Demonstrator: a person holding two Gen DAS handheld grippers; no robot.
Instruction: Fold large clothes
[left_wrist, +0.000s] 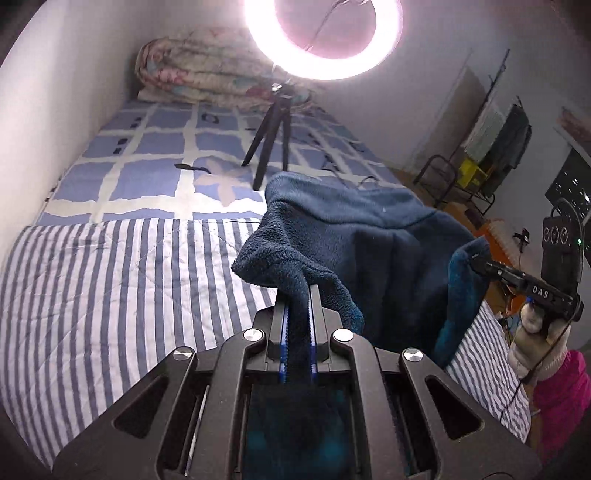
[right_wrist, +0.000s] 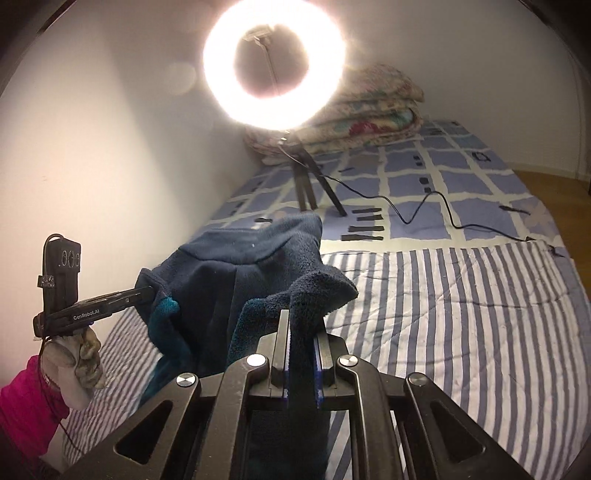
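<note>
Two corners of the dark blue fleece garment (left_wrist: 369, 236) are pinched, one in each of your grippers, and the cloth hangs between them above the striped blanket (left_wrist: 110, 295) on the bed. Your left gripper (left_wrist: 299, 291) is clamped on a fold of the fleece, its jaws nearly together with the cloth running down between the blue pads and back under the camera. Your right gripper (right_wrist: 301, 321) is clamped the same way on another edge, a flap of fleece standing up over its fingertips. Both grippers point forward and downward toward the bed.

From the left wrist view, your right gloved hand (left_wrist: 535, 325) grips the handle from below, a pink sleeve (left_wrist: 561, 398) behind it; the side of that gripper reads "DAS". From the right wrist view, your left gloved hand (right_wrist: 79, 358) holds its handle low at the left edge, and the side bar there reads "GenRobot.AI".

Beyond the garment a blue-and-white checked sheet (left_wrist: 147, 155) covers the far part of the bed. On it stands a small black tripod (left_wrist: 269, 140) carrying a lit ring light (left_wrist: 325, 40), its cable (right_wrist: 424, 206) trailing across the sheet. A folded floral quilt (left_wrist: 207, 70) lies at the far end against the wall.
</note>
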